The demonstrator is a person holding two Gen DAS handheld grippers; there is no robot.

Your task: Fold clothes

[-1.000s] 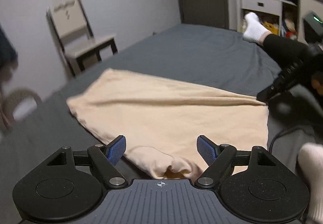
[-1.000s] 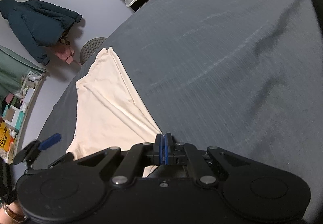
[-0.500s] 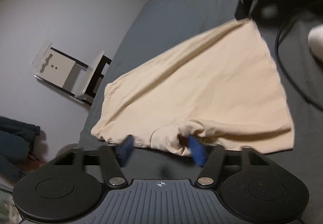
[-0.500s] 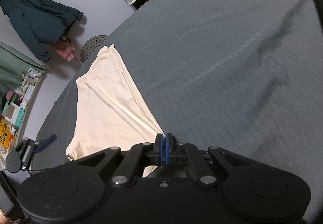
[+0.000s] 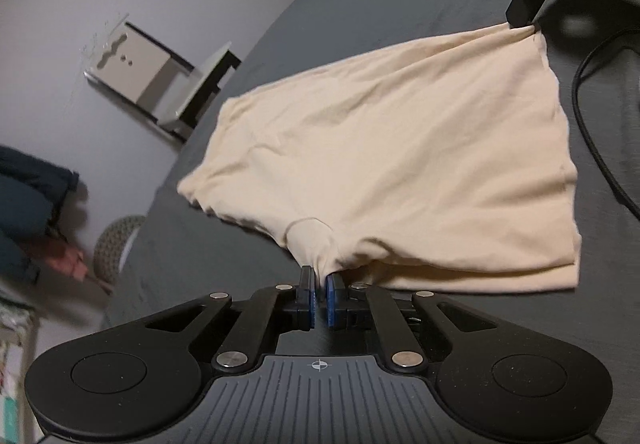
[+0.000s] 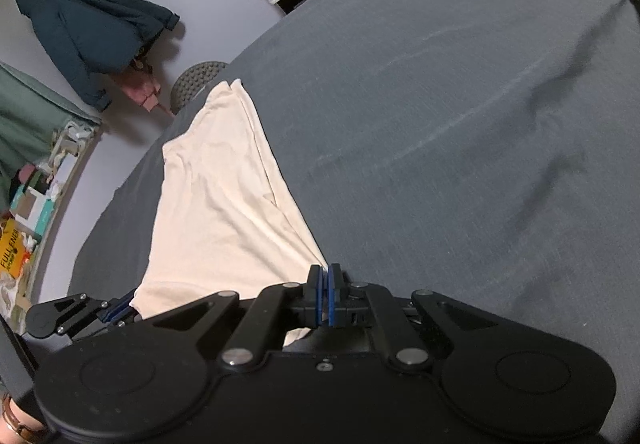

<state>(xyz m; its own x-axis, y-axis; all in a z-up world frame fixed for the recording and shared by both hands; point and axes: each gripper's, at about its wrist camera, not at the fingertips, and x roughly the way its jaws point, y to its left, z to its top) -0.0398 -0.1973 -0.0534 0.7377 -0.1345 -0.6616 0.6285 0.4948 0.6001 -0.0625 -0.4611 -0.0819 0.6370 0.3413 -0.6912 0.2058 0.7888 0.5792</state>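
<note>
**Readable text in the scene**

In the right wrist view, a yellow package (image 6: 10, 252) at the far left edge, among boxes on a cluttered shelf, carries black capital letters reading "FULL ENER", cut off at the end. In the left wrist view, the black body of the right tongs (image 5: 520, 17) at the top right shows white letters "DA"; what follows cannot be read.

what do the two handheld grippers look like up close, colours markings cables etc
Both are matte black. The left gripper has a ribbed grey panel with a small white crosshair mark, two round discs on its wings, silver pivot screws on angled linkage bars, and blue-padded fingers. The right gripper shows the same discs, screws and blue pads, with a plain black body. A black cable lies on the grey bed.
</note>
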